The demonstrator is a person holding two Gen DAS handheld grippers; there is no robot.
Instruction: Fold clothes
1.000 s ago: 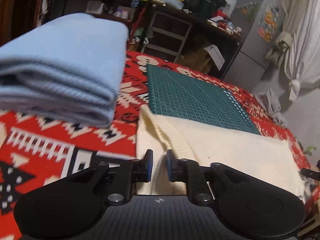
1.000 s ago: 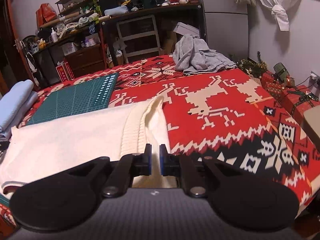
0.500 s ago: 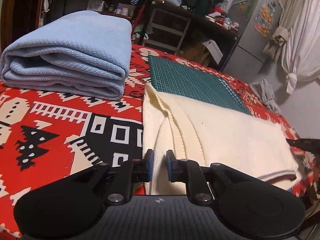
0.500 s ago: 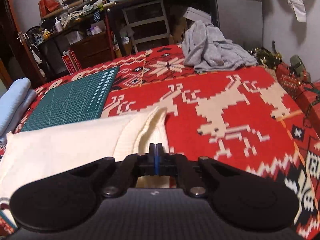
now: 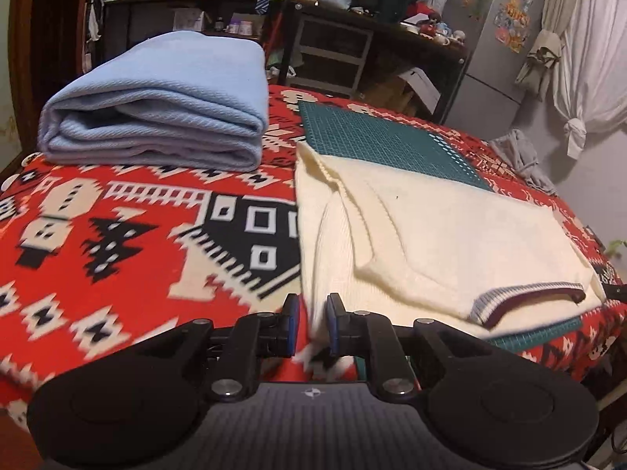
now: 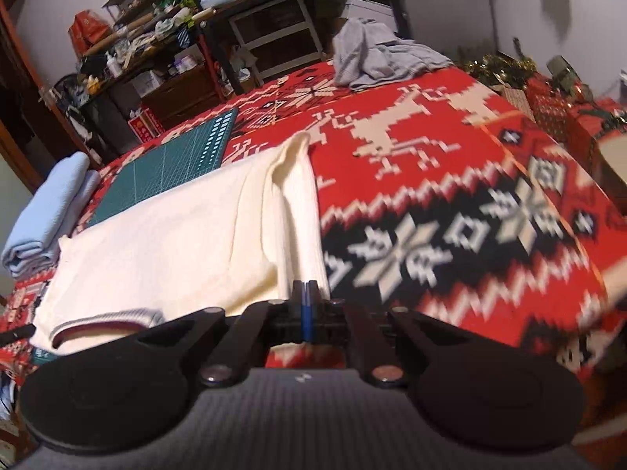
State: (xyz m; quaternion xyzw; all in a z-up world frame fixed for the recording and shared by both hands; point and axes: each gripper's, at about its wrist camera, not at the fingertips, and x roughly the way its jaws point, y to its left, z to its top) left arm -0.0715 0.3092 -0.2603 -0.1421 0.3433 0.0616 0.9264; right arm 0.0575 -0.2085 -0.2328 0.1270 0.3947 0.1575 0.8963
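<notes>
A cream knit sweater [image 5: 439, 235] lies folded across the red patterned table cover, its striped collar [image 5: 525, 297] at the near right. My left gripper [image 5: 311, 323] is open, its jaws straddling the sweater's near left ribbed edge. In the right wrist view the same sweater [image 6: 176, 243] lies to the left, and my right gripper [image 6: 306, 309] is shut at the sweater's near right edge; whether cloth is pinched between the pads is not clear.
A folded light blue garment [image 5: 164, 105] sits at the far left, also in the right wrist view [image 6: 47, 215]. A green cutting mat [image 5: 384, 141] lies under the sweater. A crumpled grey garment [image 6: 376, 55] lies far right. Shelves and a fridge stand behind.
Both grippers have drawn back toward the table's near edge. The right gripper went from open to shut. The left gripper stayed open.
</notes>
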